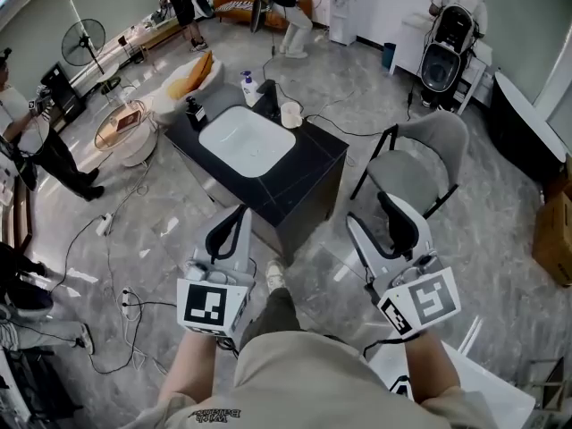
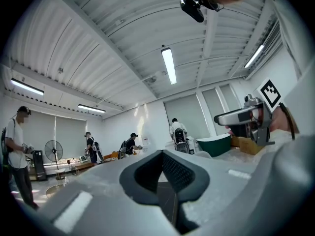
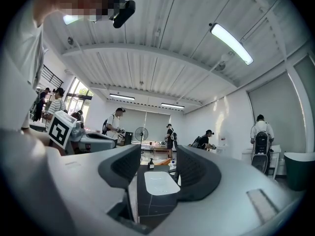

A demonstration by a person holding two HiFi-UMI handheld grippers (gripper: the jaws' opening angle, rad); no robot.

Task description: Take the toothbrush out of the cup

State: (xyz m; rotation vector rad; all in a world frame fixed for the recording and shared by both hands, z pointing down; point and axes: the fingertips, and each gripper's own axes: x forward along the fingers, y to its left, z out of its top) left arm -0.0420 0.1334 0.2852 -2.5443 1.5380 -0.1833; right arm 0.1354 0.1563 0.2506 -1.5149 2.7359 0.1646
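Note:
A pale cup stands at the far right edge of the black counter, beside the white sink basin. I cannot make out the toothbrush in it at this distance. Both grippers are held level well short of the counter's near end. My left gripper has its pads meeting at the tips with nothing between them. My right gripper is open and empty, and between its jaws the basin and counter show ahead.
A white pump bottle and a black bottle stand at the counter's far left. A grey chair is right of the counter. Cables trail on the floor. Several people stand at the room's edges.

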